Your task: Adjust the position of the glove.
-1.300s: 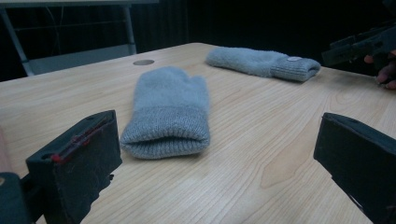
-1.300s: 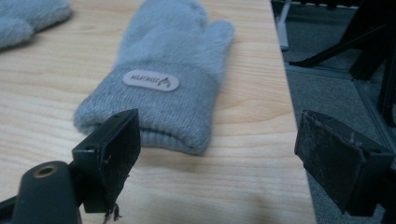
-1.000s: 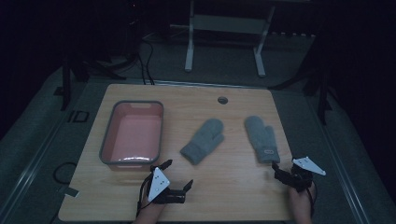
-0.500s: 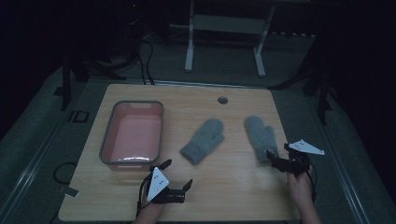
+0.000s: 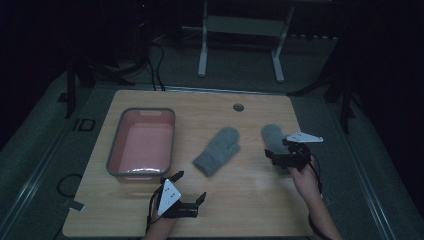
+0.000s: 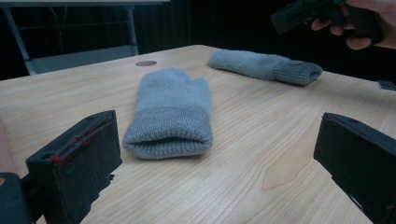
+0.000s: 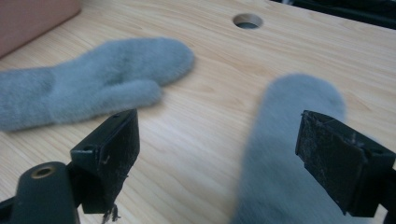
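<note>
Two grey mittens lie on the wooden table (image 5: pixel 240 195). One mitten (image 5: pixel 217 151) (image 6: pixel 170 112) (image 7: pixel 93 93) lies mid-table, its cuff toward my left gripper (image 5: pixel 189 187) (image 6: pixel 217 163). That gripper rests open near the front edge, a short way from the cuff. The other mitten (image 5: pixel 272 135) (image 6: pixel 266 65) (image 7: pixel 289 154) lies at the right. My right gripper (image 5: pixel 274 159) (image 7: pixel 224 158) hovers open over its near end, held by a hand (image 5: pixel 302 175). The mitten sits below the jaws, slightly toward the right jaw, and they are not closed on it.
A pink tub with a grey rim (image 5: pixel 116 150) stands empty at the left of the table, just beyond my left gripper. A round cable hole (image 5: pixel 238 107) (image 7: pixel 247 20) is near the far edge. A stand's legs (image 5: pixel 240 50) and cables lie on the floor behind.
My right gripper has moved forward and left from the table's right front edge to above the right mitten's near end. The left gripper has stayed put.
</note>
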`<state>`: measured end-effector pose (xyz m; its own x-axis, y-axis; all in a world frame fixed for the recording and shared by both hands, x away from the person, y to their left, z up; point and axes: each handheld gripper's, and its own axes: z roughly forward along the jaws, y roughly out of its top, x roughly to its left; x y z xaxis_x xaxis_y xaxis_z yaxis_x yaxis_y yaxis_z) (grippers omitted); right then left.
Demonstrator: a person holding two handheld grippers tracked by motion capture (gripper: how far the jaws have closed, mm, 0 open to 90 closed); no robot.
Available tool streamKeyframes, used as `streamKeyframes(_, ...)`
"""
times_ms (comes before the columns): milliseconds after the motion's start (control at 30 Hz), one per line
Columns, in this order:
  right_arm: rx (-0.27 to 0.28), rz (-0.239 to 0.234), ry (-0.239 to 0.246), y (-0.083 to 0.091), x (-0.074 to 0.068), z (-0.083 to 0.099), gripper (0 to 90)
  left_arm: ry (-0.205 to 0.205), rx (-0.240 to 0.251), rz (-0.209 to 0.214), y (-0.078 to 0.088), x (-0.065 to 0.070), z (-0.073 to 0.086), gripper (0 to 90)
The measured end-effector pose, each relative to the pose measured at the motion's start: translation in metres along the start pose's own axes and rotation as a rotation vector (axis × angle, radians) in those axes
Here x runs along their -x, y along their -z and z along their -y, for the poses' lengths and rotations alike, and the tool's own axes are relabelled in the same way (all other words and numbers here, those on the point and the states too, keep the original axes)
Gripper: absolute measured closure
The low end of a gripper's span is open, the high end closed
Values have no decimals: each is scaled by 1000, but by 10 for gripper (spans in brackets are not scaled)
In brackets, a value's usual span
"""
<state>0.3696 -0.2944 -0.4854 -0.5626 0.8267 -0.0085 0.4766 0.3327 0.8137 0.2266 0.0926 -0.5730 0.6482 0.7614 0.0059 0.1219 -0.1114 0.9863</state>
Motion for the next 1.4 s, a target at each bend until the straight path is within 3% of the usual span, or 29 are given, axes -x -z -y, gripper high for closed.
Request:
streamKeyframes(467,-54,-131,63,-43,-26,-34,136,4,-2,1,0,0,0,10)
streamKeyframes(700,-92,-194,83,-72,-38,-44,136,4,-3,1,0,0,0,10)
streamKeyframes(767,-93,-181,76,-81,-42,-47,137,3,-4,1,0,0,0,10)
streamKeyframes(1033,-116,-233,106,-114,-62,-51,141,1,-7,4,-1,0,0,10)
streamKeyframes(1100,-130,-224,132,-125,-70,-50,148,0,-7,5,0,0,0,10)
streamKeyframes(1300,-202,-210,173,-153,-78,-40,288,0,-6,6,0,-1,0,10)
streamKeyframes(1400,-205,-223,160,-158,-78,-36,428,0,-5,6,0,0,0,10)
